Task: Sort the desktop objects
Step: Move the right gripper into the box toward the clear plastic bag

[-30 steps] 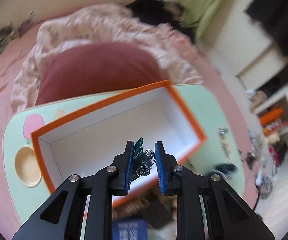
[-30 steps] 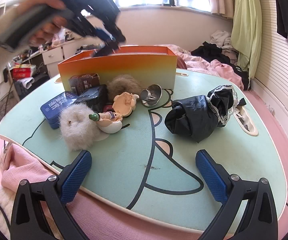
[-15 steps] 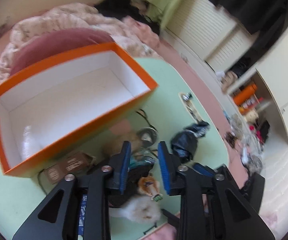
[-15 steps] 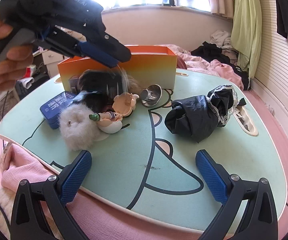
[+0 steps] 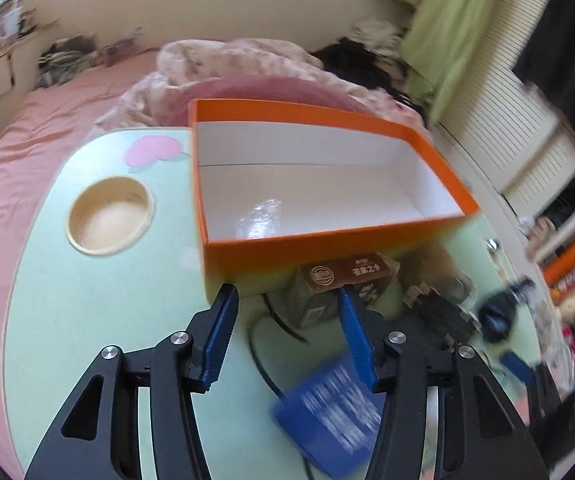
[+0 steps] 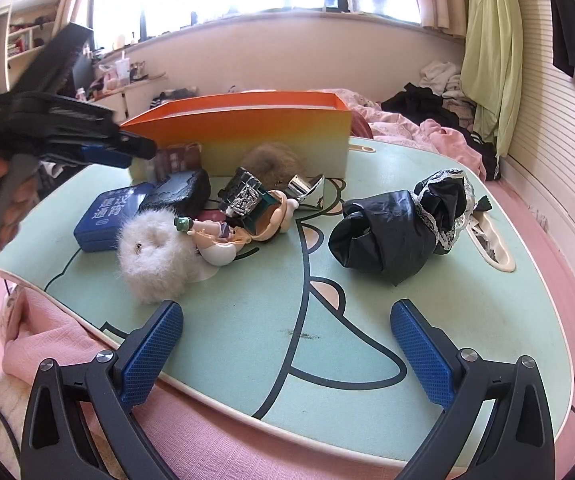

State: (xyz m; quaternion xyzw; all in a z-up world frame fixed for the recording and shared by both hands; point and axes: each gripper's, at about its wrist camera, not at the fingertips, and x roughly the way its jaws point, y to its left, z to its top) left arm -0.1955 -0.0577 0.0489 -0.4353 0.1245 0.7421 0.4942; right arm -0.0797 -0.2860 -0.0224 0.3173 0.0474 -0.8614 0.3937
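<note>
The orange box (image 5: pixel 327 240) with a white, empty inside stands at the back of the mint-green table (image 5: pixel 107 300). My left gripper (image 5: pixel 286 296) hangs low in front of the box, its jaws opening with nothing between them. A brown carton (image 5: pixel 343 276) lies just beyond its right finger and a blue tin (image 5: pixel 327 420) below it. In the right wrist view a hand holds the left gripper (image 6: pixel 127 150) at the left. A black and silver toy car (image 6: pixel 243 196) rests on a doll figure (image 6: pixel 215 236). My right gripper (image 6: pixel 286 310) stands wide open and empty at the table's near edge.
A white fluffy ball (image 6: pixel 151 256), a brown fluffy ball (image 6: pixel 271 160), a metal cup (image 6: pixel 307 186) and a black lace-trimmed bundle (image 6: pixel 399 228) lie on the table. A round cup recess (image 5: pixel 109 216) sits left of the box. Pink bedding surrounds the table.
My left gripper swung from above the orange box down to the table in front of it. Its jaws widened and let go of the toy car, which now lies on the doll. The right gripper stayed put.
</note>
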